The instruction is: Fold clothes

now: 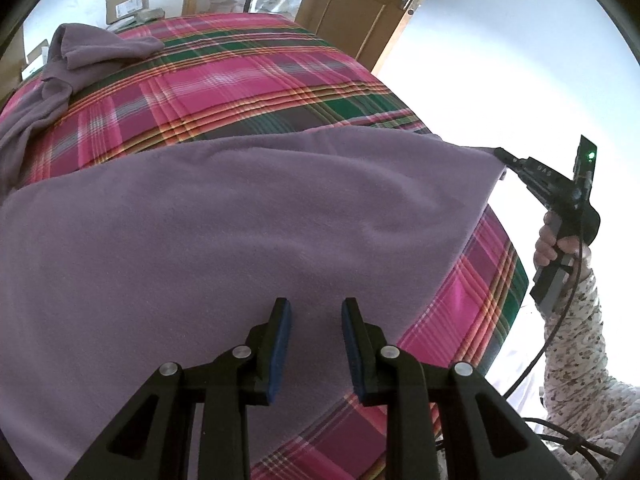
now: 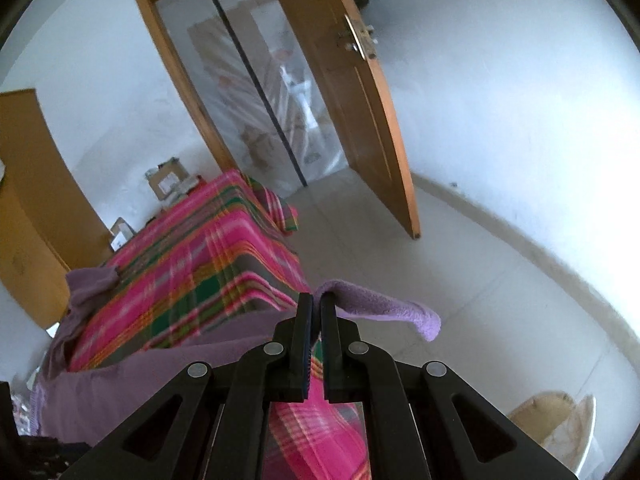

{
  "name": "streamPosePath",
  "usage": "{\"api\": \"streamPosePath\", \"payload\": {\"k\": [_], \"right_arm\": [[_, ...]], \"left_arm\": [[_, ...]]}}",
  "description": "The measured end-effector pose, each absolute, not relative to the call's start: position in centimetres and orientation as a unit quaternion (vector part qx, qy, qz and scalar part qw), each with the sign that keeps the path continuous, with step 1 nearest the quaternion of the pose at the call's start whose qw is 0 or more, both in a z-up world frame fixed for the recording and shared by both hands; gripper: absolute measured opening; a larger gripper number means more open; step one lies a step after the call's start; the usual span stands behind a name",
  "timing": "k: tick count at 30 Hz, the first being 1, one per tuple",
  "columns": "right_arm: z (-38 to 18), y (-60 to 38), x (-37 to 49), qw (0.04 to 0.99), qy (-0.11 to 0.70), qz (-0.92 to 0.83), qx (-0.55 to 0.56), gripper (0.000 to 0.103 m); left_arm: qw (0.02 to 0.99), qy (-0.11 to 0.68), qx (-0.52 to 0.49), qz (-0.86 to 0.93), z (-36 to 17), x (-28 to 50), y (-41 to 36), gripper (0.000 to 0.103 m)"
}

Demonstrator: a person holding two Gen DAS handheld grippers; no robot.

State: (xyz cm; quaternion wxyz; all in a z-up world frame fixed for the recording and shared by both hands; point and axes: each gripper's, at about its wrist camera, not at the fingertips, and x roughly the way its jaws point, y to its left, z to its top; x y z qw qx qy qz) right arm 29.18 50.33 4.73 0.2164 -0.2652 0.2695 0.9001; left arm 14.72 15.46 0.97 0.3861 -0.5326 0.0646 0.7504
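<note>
A purple fleece garment (image 1: pixel 240 220) lies spread across a table under a pink, green and orange plaid cloth (image 1: pixel 240 76). Its far part is bunched (image 1: pixel 92 48) at the back left. My left gripper (image 1: pixel 316 308) stands open just over the near part of the garment, nothing between its blue pads. My right gripper (image 1: pixel 500 156) is shut on the garment's right corner and holds it lifted past the table's right edge. In the right wrist view the right gripper (image 2: pixel 316 300) pinches that purple edge (image 2: pixel 380 304), and a flap hangs to the right of the jaws.
A person's hand and patterned sleeve (image 1: pixel 580 340) hold the right gripper, and a black cable (image 1: pixel 536 360) trails below. A wooden door (image 2: pixel 360 120) stands ajar beyond the table. Cardboard boxes (image 2: pixel 168 180) sit behind it. A tan box (image 2: pixel 552 420) rests on the pale floor at lower right.
</note>
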Motion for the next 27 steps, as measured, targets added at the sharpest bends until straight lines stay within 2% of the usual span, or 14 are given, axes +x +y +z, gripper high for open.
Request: {"api": "streamPosePath", "payload": {"k": [15,25,27], "right_arm": [[2.0,51.4,30.8,0.213,0.337,0.864,-0.307,0.008],[4.4,50.8,31.2,0.245,0.293,0.871,-0.308,0.010],[4.8,50.8,30.8,0.240,0.289,0.876,-0.303,0.017]], "left_arm": [[0.394,0.060,-0.534,0.746,0.9,14.7,15.0,0.026],[0.399,0.055,-0.536,0.742,0.9,14.7,15.0,0.026],[0.400,0.054,-0.536,0.741,0.9,14.7,15.1,0.026]]}}
